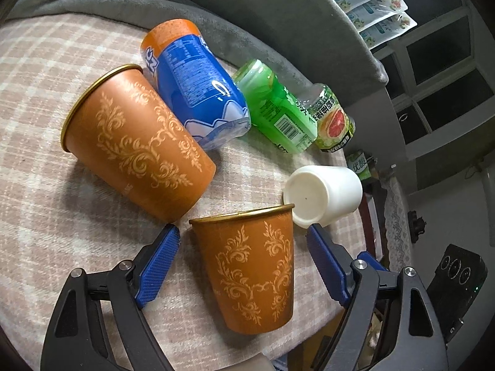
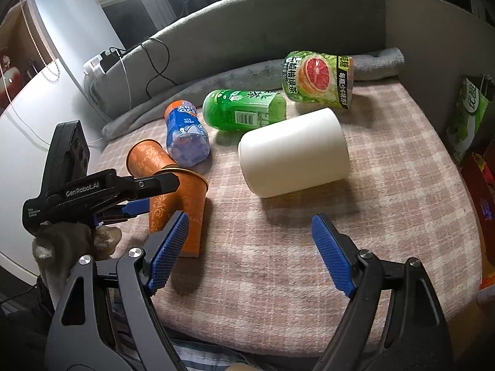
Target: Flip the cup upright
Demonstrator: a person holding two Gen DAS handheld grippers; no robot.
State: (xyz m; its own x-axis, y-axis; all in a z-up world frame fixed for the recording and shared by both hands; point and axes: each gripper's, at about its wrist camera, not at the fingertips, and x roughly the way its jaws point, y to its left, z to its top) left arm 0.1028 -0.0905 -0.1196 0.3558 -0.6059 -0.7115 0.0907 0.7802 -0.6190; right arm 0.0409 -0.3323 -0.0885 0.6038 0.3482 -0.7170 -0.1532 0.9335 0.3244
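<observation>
While the left tool (image 1: 244, 259) stands wide open around an upright orange cup (image 1: 250, 275), its ribbed blue pads (image 1: 159, 266) sit apart from the cup's walls, gripping nothing. That cup is a tapered matte cone with pale scrollwork and a gold rim, mouth up. A second orange cup (image 1: 136, 142) of the same make lies on its side just behind it, long axis flat along the blanket, mouth pointing away from the white cup (image 2: 294, 153). The white cup, smooth and plain, also lies on its side, base toward the left tool. The right tool (image 2: 250, 247) hangs open and empty, short of the white cup. Behind lie a blue bottle (image 2: 185, 134), a green bottle (image 2: 244, 109) and a grapefruit-labelled bottle (image 2: 318, 78), all glossy plastic. Everything rests on a woolly pink-and-cream plaid blanket (image 2: 386, 201), backed by a grey plush cushion (image 2: 263, 31) and dark windows (image 1: 439, 71).
</observation>
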